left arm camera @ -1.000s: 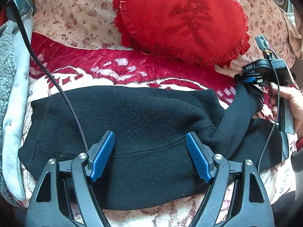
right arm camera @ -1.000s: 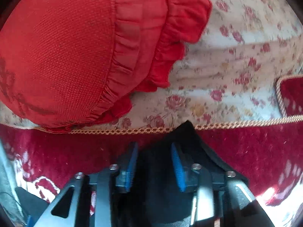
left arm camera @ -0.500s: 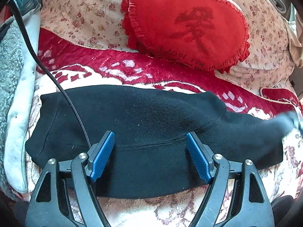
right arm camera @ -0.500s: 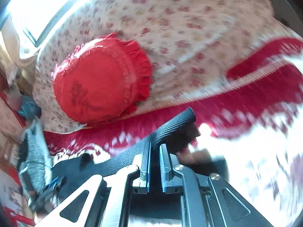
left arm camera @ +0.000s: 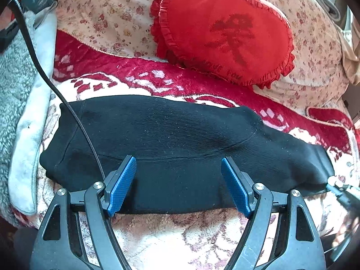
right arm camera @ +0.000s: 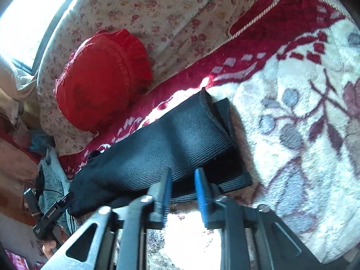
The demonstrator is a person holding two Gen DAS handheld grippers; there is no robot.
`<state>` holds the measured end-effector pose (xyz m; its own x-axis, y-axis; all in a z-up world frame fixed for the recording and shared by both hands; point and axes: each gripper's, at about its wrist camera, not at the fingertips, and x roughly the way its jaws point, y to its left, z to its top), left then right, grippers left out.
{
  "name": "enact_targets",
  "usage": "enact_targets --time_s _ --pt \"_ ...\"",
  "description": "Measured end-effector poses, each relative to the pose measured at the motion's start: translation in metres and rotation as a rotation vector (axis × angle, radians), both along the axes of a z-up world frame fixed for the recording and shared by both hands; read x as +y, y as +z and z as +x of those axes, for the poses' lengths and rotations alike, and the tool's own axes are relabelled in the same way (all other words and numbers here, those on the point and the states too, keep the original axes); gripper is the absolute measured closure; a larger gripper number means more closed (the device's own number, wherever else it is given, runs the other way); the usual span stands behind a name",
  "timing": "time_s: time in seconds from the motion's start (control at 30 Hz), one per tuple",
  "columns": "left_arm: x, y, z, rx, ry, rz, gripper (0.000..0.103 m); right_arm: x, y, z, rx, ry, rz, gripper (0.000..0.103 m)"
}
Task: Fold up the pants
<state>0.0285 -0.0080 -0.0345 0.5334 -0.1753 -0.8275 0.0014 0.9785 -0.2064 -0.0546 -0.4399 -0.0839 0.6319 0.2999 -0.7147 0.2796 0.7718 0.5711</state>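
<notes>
Since the frame half a second earlier, the leg end of the pants (right arm camera: 180, 135) has been laid down and let go: the right claw (right arm camera: 182, 193), then closed on the black fabric, is now parted with nothing between its blue pads, and it sits just short of the cuff edge. The left view has shifted only slightly.

The pants (left arm camera: 180, 148) lie flat across the blanket (left arm camera: 180, 236), stretched sideways directly ahead of the left claw (left arm camera: 177, 186). That claw is wide open, hovering over the near edge of the garment, gripping nothing. Ahead of the right claw, the two cuffs are seen stacked, one leg lying on the other, the upper one set slightly back from the lower.

Judgement: the lengthwise fold, leg on leg, appears complete; the step in hand is release and repositioning. The next move would call for a crosswise fold: the stacked cuffs to be pinched together, both layers caught, and carried toward the waistband on the left claw's side, while the left claw pins or lifts its end.

Beyond the pants, a red heart-shaped cushion (left arm camera: 225, 31) rests on a floral quilt (left arm camera: 101, 15). A black cable (left arm camera: 67, 110) crosses the left end of the garment.
</notes>
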Motion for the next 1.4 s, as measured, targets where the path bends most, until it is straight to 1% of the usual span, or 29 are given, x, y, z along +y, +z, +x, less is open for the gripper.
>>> enact_targets --time_s 0.03,0.1,0.13,0.2,0.27,0.3,0.33,0.37,0.43,0.5,0.53,0.63,0.67,0.7,0.73,0.77,0.8,0.83,0.9,0.97,1.03,1.1,1.17,1.2,1.27,1.33,1.4 --pt "0.001 0.000 -0.001 -0.001 0.000 -0.009 0.025 0.002 -0.003 0.001 0.007 -0.002 0.004 0.075" --pt "0.000 0.001 -0.002 0.001 -0.003 -0.020 0.025 0.006 -0.011 0.005 -0.002 -0.017 0.049 0.075" --pt "0.000 0.001 -0.003 0.002 -0.005 -0.022 0.025 0.008 -0.012 0.006 -0.023 -0.029 0.080 0.075" --pt "-0.001 0.002 -0.003 0.006 -0.007 -0.021 0.025 0.012 -0.011 0.011 -0.054 -0.038 0.109 0.075" --pt "-0.001 0.002 -0.003 0.002 -0.006 -0.023 0.025 0.017 -0.008 0.019 -0.085 -0.047 0.108 0.075" --pt "-0.002 0.003 -0.004 0.000 -0.007 -0.025 0.025 0.019 -0.007 0.023 -0.090 -0.039 0.085 0.080" --pt "-0.002 0.005 -0.005 -0.005 -0.009 -0.024 0.025 0.022 -0.004 0.024 -0.094 -0.039 0.046 0.098" --pt "-0.002 0.007 -0.006 -0.009 -0.010 -0.021 0.025 0.022 0.000 0.022 -0.099 -0.046 0.022 0.099" --pt "-0.001 0.011 -0.008 -0.021 -0.009 -0.016 0.025 0.020 0.010 0.011 -0.135 -0.043 0.017 0.099" --pt "-0.001 0.013 -0.008 -0.030 -0.006 -0.021 0.025 0.022 0.024 -0.002 -0.135 -0.030 -0.050 0.099" --pt "-0.002 0.011 -0.008 -0.027 -0.002 -0.021 0.025 0.023 0.026 -0.006 -0.126 -0.017 -0.063 0.099" --pt "-0.008 -0.001 -0.004 0.005 -0.011 -0.017 0.025 0.026 0.010 0.002 -0.057 0.013 -0.112 0.098" --pt "-0.011 -0.005 -0.005 0.020 -0.020 -0.001 0.025 0.025 -0.004 0.011 0.003 0.024 -0.127 0.098" --pt "-0.013 -0.007 -0.005 0.026 -0.030 0.015 0.025 0.023 -0.015 0.015 0.055 0.030 -0.105 0.098" --pt "-0.014 -0.007 -0.006 0.024 -0.039 0.031 0.025 0.017 -0.019 0.010 0.051 0.023 -0.070 0.096" --pt "-0.015 -0.007 -0.007 0.017 -0.041 0.051 0.025 0.011 -0.015 0.002 0.031 0.000 -0.042 0.094" --pt "-0.015 -0.007 -0.007 0.014 -0.038 0.057 0.025 0.006 -0.011 -0.003 0.036 -0.020 -0.054 0.094" --pt "-0.014 -0.006 -0.007 0.013 -0.037 0.054 0.025 -0.001 -0.006 -0.011 0.062 -0.061 -0.105 0.093" --pt "-0.013 -0.003 -0.007 0.007 -0.036 0.030 0.025 -0.015 0.001 -0.022 0.088 -0.129 -0.153 0.093" --pt "-0.015 0.000 -0.006 0.000 -0.038 0.023 0.025 -0.025 0.014 -0.032 0.075 -0.167 -0.193 0.093" --pt "-0.021 0.003 -0.006 -0.010 -0.051 0.025 0.025 -0.027 0.027 -0.035 0.043 -0.176 -0.230 0.093" --pt "-0.029 0.007 -0.008 -0.021 -0.069 0.024 0.025 -0.019 0.043 -0.029 -0.022 -0.137 -0.224 0.093" --pt "-0.038 0.009 -0.008 -0.027 -0.093 0.023 0.025 -0.007 0.051 -0.013 -0.051 -0.086 -0.230 0.093" --pt "-0.043 0.009 -0.007 -0.028 -0.101 0.025 0.025 0.003 0.053 -0.005 -0.064 -0.041 -0.230 0.093" --pt "-0.055 0.007 -0.007 -0.026 -0.130 0.030 0.025 0.028 0.049 0.017 -0.066 0.044 -0.222 0.093" --pt "-0.066 0.006 -0.006 -0.034 -0.154 0.037 0.025 0.048 0.040 0.035 -0.053 0.105 -0.229 0.093" --pt "-0.075 0.002 -0.004 -0.034 -0.175 0.060 0.025 0.067 0.026 0.055 -0.020 0.164 -0.245 0.093"
